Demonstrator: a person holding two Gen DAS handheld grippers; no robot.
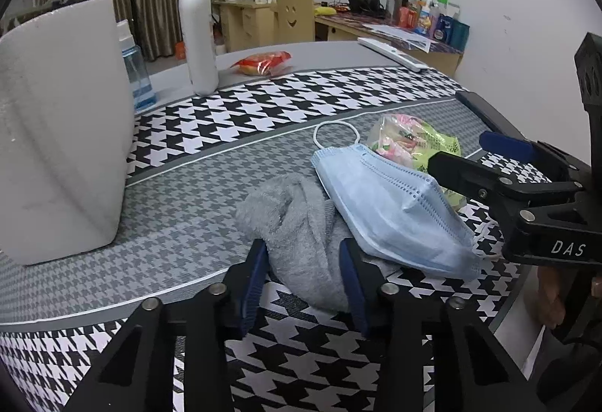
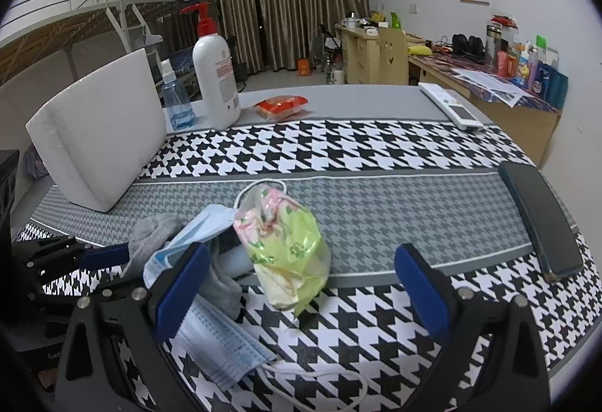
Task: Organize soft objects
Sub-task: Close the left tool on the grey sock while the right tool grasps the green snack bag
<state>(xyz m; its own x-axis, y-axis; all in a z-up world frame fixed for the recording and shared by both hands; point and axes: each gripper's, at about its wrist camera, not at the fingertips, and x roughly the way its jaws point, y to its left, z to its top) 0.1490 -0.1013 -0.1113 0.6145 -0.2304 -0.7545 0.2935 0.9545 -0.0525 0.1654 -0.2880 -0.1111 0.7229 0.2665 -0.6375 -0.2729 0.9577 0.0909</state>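
Note:
A grey sock (image 1: 301, 235) lies crumpled on the houndstooth table cloth (image 1: 301, 103). My left gripper (image 1: 304, 272) has closed its blue pads on the sock's near end. A light blue face mask (image 1: 391, 209) rests partly over the sock, and behind it lies a green and pink plastic packet (image 1: 410, 145). In the right wrist view my right gripper (image 2: 301, 284) stands wide open, the packet (image 2: 289, 250) between its fingers and touching neither. Its left pad (image 2: 180, 284) hangs over the mask (image 2: 214, 340). The sock (image 2: 154, 235) and the left gripper (image 2: 109, 256) show at the left.
A white foam block (image 1: 60, 133) stands at the left. Behind it are a blue spray bottle (image 1: 137, 77) and a white pump bottle (image 1: 197, 35). A red snack packet (image 1: 263, 62) and a white remote (image 2: 451, 107) lie further back. A black flat case (image 2: 541, 220) lies at the right edge.

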